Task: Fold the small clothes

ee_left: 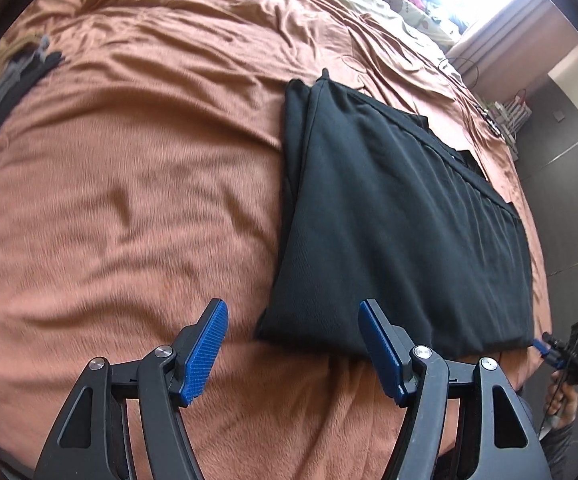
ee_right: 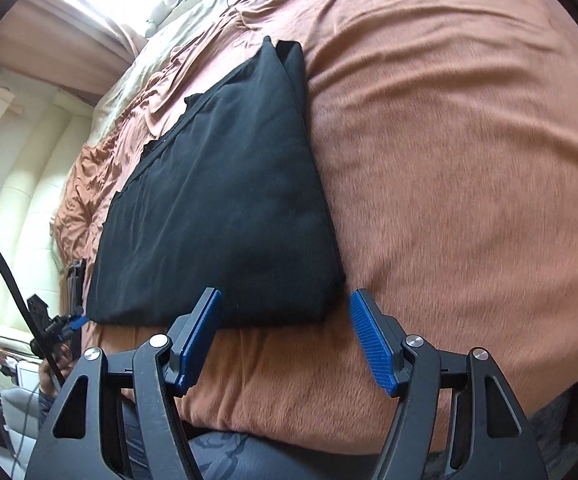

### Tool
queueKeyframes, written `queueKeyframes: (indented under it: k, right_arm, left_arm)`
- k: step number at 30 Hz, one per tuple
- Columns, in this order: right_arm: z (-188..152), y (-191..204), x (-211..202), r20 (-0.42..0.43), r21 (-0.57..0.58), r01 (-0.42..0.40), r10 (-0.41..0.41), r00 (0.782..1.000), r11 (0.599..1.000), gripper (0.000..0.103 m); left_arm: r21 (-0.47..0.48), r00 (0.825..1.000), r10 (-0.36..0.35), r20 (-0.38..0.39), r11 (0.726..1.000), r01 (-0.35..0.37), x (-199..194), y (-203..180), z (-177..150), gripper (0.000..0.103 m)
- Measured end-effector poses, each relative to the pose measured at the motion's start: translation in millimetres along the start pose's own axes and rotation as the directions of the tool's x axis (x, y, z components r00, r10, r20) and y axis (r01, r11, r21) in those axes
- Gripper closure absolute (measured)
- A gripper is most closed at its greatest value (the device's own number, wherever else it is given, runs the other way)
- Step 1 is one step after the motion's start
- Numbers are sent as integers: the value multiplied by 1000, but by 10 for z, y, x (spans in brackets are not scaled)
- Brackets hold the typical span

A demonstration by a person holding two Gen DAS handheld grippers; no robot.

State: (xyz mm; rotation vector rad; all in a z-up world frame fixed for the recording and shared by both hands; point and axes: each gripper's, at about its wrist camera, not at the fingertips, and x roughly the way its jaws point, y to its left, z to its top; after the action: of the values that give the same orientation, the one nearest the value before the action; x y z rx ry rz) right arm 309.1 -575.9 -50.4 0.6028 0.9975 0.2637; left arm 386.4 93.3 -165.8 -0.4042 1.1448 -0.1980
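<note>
We hold both tongs spread and empty. The black garment (ee_left: 401, 216), already folded flat on the orange bed cover (ee_left: 129, 200), lies just ahead of the left tongs (ee_left: 293, 344) and the right tongs (ee_right: 285, 334), its near edge between them. Our worry: the plush cover may get pinched with the hem, dragging layers apart and skewing the fold.

Both wrist fisheyes look forward and down, close over the bed, sharing the folded black knit garment (ee_left: 401, 216) (ee_right: 217, 208) beyond each claw's fingertips.
</note>
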Motion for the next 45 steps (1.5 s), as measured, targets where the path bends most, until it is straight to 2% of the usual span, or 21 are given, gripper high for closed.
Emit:
queueKeyframes:
  k: [7,9,11,18,22,25,26,30,32,34,36,37,38,42,45]
  right_arm:
    - [-146,-251,29,7,128,-127,127,992,984,39]
    - [-153,-307,61,8,155,-165,166,986,974,47]
    - [-142,-353,115,9,176,-197,198,980,965,48]
    - [-127,-488,331,27,217,-259,259,965,941,48]
    - [-130,-558,407,52,234,-290,286,957,928,48]
    - [-143,-607,458,76,244,-302,292,953,922,57]
    - [-137,-633,484,85,252,-306,294,952,918,60]
    - [-147,-700,534,122,265,-343,322,939,901,62]
    - [-148,-704,580,125,262,-345,322,938,902,65]
    - [-162,-700,605,121,260,-333,312,942,906,72]
    - [-186,-676,604,118,246,-326,305,945,913,84]
    - [-194,-662,587,115,238,-317,297,948,918,88]
    - [-207,-635,566,117,227,-307,288,951,924,93]
    - [-226,-403,373,123,159,-244,226,966,956,95]
    - [-250,-211,231,137,132,-230,212,968,964,96]
  left_arm:
    - [-118,993,-109,-46,988,103,102,124,-141,34]
    - [-153,990,-133,-46,980,124,140,165,-146,34]
    - [-184,987,-157,-41,972,146,170,198,-134,34]
    - [-221,975,-217,-44,954,202,297,157,-71,35]
    - [-261,964,-262,-42,934,243,370,140,-37,35]
    - [-272,962,-271,-18,928,256,368,165,-17,37]
    - [-276,961,-275,-4,924,263,368,177,-6,40]
    - [-299,959,-282,21,914,275,388,240,18,52]
    - [-289,960,-281,19,917,274,400,252,23,52]
    - [-275,961,-275,5,924,266,425,235,24,52]
    - [-258,965,-262,5,932,255,428,193,28,55]
    - [-249,968,-252,5,937,245,426,178,30,62]
    - [-232,972,-235,-2,946,228,427,151,36,82]
    - [-174,977,-210,29,962,212,294,70,68,88]
    - [-158,971,-227,70,959,236,142,38,110,90]
